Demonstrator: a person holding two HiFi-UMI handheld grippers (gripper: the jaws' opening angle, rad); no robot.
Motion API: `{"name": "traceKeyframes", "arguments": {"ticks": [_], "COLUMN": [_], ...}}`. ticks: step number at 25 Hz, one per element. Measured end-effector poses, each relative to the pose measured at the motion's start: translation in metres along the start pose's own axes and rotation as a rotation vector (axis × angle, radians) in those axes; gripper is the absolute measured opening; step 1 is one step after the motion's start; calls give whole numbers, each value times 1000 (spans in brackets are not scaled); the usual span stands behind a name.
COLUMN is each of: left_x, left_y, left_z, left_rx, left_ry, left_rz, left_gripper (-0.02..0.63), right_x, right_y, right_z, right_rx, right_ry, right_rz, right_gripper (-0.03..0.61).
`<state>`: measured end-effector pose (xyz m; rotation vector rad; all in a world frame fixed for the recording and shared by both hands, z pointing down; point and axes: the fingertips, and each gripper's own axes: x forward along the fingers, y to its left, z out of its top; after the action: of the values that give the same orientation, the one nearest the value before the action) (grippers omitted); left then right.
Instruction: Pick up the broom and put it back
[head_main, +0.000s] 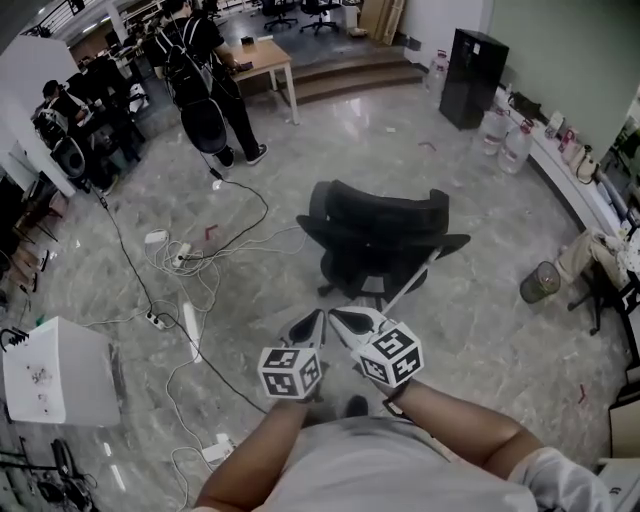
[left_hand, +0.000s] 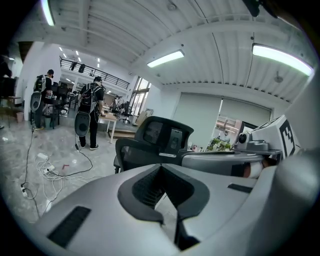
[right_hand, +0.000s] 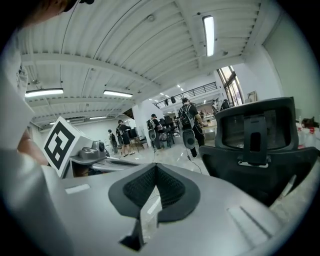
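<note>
Our left tongs (head_main: 314, 322) and right tongs (head_main: 346, 320) sit side by side close to our body, tips pointing ahead and down at the floor (head_main: 480, 340). In each one's own view the jaws meet at their tips, with only a sliver of floor showing behind the dark pads. We read both as closed and holding nothing. Just beyond the tips stands a black office chair (head_main: 385, 230). Against its near side leans a thin pale stick (head_main: 413, 280), which we take to be the handle of the broom; the right gripper view catches it low at its right edge (right_hand: 290, 187). We cannot see the brush end in any view. The stick's long axis slants: its low end lies by the chair's base, just ahead of the right tongs, and it rises away to the right toward the armrest. So the broom lies forward and a little right of us, nearer the right tongs than the left. We judge the right tongs would have to open, reach forward and close across the handle, not along it. Where the broom belongs we cannot tell from here. Further out, loose cables (head_main: 185, 260) trail over the floor to the left, and people (head_main: 215, 80) stand by desks at the far end of the room.
</note>
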<state>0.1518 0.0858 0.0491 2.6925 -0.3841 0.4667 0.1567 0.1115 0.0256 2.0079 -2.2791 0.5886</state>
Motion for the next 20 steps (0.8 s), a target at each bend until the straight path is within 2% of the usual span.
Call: {"name": "traceKeyframes", "arguments": {"ticks": [20], "left_x": [-19], "left_y": [25], "left_z": [-4], "left_rx": [-39], "left_ry": [-18], "left_rz": [33], "left_gripper": [6], "right_x": [22], "right_y": [23], "right_z": [8], "right_rx": [-30], "right_ry": [8], "right_rz": [38], "right_gripper": [2]}}
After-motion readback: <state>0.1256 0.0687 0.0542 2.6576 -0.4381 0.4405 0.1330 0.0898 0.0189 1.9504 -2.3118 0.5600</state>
